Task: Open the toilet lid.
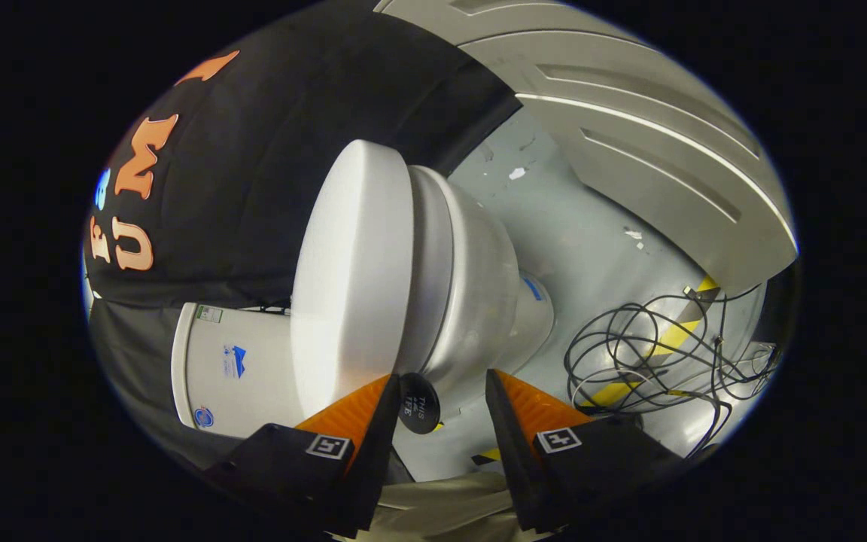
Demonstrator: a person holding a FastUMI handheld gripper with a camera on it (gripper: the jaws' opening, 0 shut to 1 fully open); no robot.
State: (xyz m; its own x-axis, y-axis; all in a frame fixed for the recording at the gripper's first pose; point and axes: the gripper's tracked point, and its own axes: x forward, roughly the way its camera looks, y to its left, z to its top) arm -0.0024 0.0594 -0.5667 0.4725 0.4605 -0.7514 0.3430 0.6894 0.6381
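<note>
Grey floor [599, 248] behind, cable tangle [652, 361] at 3 o'clock. Toilet [471, 293] just ahead of fingers, rolled in view; lid [351, 278] closed on seat. Gripper [441, 399] spread wide, holding nothing; round black disc [418, 404] beside one finger.

My gripper [441, 388] sits at the bottom centre of the frame, two wedge-shaped fingers with ribbed inner faces, tapering toward the tips, gap between them wide with nothing pressed. Each finger mounts on a black blocky base, lower left and lower right. Each base carries a square white tag with a black coded pattern. A round black disc with small pale lettering sits beside my left finger's tip.
</note>
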